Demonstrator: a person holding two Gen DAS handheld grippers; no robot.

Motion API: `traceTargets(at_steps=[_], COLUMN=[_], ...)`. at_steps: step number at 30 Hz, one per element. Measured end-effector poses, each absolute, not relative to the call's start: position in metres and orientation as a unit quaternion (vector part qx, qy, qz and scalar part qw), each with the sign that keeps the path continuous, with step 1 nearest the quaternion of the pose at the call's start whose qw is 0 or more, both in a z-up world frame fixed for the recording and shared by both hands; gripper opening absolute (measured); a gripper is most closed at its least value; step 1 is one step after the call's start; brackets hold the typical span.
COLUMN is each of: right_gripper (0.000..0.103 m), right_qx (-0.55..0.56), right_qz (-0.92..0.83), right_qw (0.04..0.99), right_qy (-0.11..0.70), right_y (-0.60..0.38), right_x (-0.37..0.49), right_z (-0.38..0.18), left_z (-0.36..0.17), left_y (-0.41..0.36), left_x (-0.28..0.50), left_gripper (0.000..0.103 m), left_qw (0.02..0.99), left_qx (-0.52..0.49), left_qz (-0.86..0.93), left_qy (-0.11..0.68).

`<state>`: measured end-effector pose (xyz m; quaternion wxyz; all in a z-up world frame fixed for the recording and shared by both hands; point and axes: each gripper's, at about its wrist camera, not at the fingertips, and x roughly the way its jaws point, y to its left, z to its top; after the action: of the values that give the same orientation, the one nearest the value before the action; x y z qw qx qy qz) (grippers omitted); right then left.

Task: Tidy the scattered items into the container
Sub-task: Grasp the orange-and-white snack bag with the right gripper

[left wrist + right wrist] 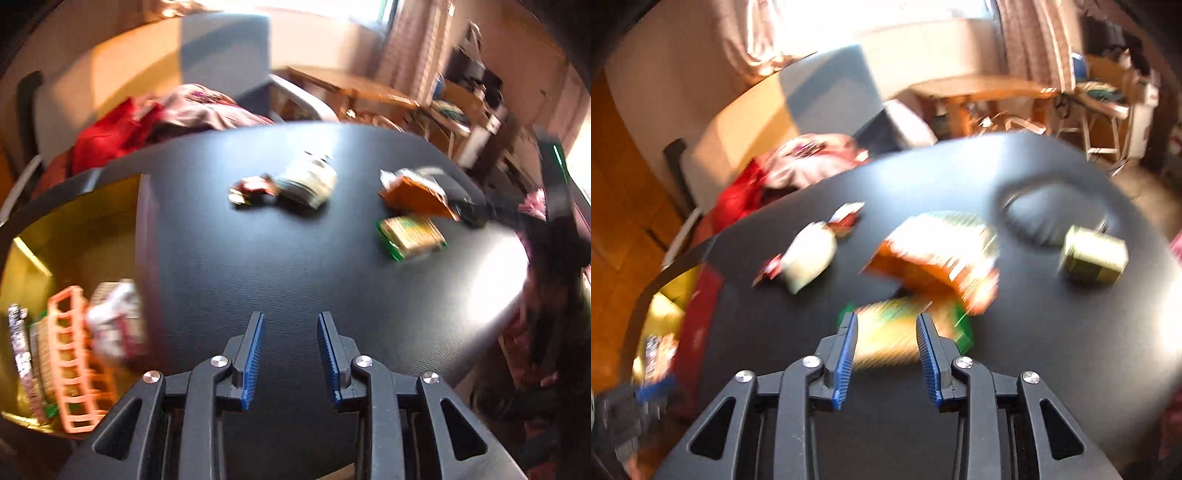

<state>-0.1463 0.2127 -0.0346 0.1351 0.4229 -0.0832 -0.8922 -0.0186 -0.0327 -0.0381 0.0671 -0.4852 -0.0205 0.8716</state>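
The green-and-yellow packet [410, 233] lay flat on the black table [277, 240], its long axis running toward the gold-lined box [92, 221] at the table's far left edge. Just beyond it lay an orange packet [417, 194], and nearer the box a pale pouch [308, 182] touching a small red wrapper [255, 186]. Blur made all printing unreadable. Inside the box sat an orange plastic rack [79, 363] and a white-and-red wrapper [116, 325]. The left gripper [291, 325] hovered over bare table, fingers spread, empty. The right gripper [886, 326] hung over the green packet, fingers apart, not pinching it. A squat olive jar [1093, 254] lay farthest from the box.
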Motion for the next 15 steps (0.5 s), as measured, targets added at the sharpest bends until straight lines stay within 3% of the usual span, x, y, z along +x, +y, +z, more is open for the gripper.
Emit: traceTargets(at_steps=[8, 15], right_gripper=[0.039, 0.066], right_qx=[0.466, 0.539], right_qz=[-0.87, -0.822], right_qw=[0.139, 0.167], right_qy=[-0.074, -0.075], right_y=[0.221, 0.209], right_x=[-0.256, -0.285], right_z=[-0.039, -0.075], left_z=[-0.058, -0.071], left_y=[-0.014, -0.022], left_x=[-0.034, -0.04], left_gripper=[0.029, 0.029], left_qw=[0.091, 0.081], left_qx=[-0.504, -0.52], left_qz=[0.859, 0.85], left_qy=[-0.007, -0.014])
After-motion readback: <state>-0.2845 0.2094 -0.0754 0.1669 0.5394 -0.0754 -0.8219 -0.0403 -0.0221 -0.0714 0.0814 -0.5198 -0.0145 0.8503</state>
